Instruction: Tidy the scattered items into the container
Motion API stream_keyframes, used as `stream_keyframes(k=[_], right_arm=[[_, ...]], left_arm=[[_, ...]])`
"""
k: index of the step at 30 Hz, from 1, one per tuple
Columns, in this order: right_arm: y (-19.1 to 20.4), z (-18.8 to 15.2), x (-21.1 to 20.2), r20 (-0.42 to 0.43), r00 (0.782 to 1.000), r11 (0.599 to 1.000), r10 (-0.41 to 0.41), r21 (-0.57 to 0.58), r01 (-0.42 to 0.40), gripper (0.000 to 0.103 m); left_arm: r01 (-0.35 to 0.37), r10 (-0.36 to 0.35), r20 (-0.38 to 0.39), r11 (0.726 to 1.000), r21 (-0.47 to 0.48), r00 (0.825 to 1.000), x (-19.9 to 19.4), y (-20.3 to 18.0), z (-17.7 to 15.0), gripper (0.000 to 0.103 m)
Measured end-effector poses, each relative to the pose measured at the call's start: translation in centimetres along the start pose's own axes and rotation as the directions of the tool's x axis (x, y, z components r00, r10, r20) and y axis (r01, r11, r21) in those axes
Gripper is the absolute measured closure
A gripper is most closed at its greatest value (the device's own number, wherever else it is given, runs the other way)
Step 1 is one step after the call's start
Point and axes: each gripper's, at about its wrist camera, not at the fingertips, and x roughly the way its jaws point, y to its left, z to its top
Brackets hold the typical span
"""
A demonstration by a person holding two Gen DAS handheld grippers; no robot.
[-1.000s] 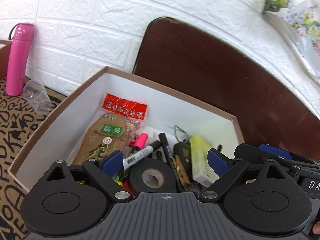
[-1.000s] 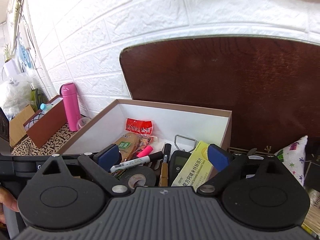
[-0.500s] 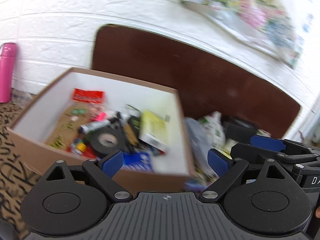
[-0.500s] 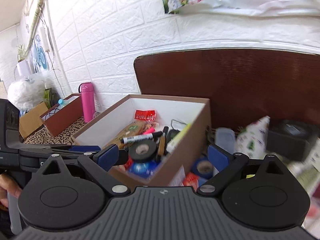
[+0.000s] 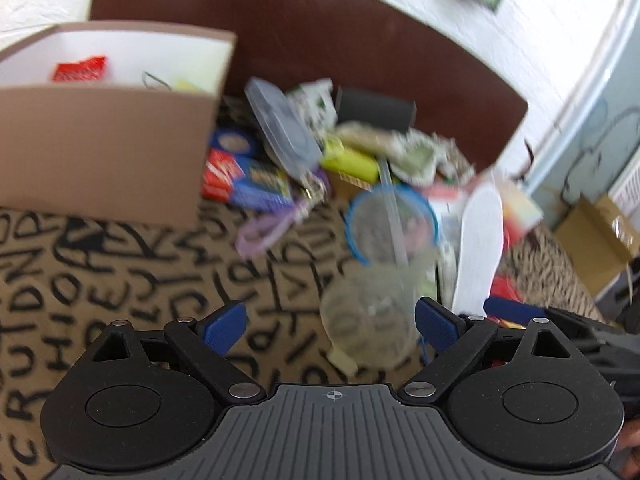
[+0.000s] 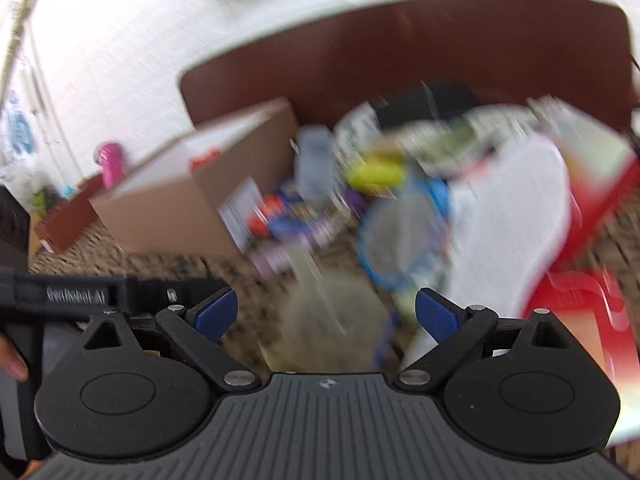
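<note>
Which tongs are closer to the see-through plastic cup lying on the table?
Probably the left tongs: the clear cup lies between their open tips. The right tongs hover open near it too, but that view is too blurred to compare firmly.

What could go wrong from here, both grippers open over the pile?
1. The clear plastic cup lies on its side between the left hand-held gripper fingers; it looks light and round, so a pinch may squirt it away.
2. The pile beside the box is tangled: the purple cord could drag neighbours along.
3. Both views are motion-blurred, so aim at the white insole may be off.
</note>
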Motion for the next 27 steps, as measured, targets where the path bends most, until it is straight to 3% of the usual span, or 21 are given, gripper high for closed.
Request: stream_keyframes(k=[6,14,20,27], right_arm=[[-2.6,-2.7,-0.1,-0.034,0.997,0.995,-0.063,0.070,0.066,0.011],[-3.8,-2.0,0.4,-0.002,0.992,0.991,-0.127,0.047,0.127,0.017],[-4.0,-1.3,1.1,0.016,0.989,0.989,-0.146,0.009,0.145,0.020],[-5.3,0.0,2.4,0.035,0.978,0.979,-0.203,0.020,0.203,0.028]], left_arm=[[0.028,-0.025,-0.064,0.998,0.050,0.998,2.4,-2.0,-1.3,0.009],[0.022,-0.019,-0.020,0.992,0.128,1.000,3.5,-4.4,0.4,0.012],[0.015,-0.011,-0.023,0.989,0.145,1.000,5.2,-5.1,1.6,0.024],[-0.004,0.007,-0.018,0.988,0.152,1.000,5.9,-5.0,2.7,0.045]])
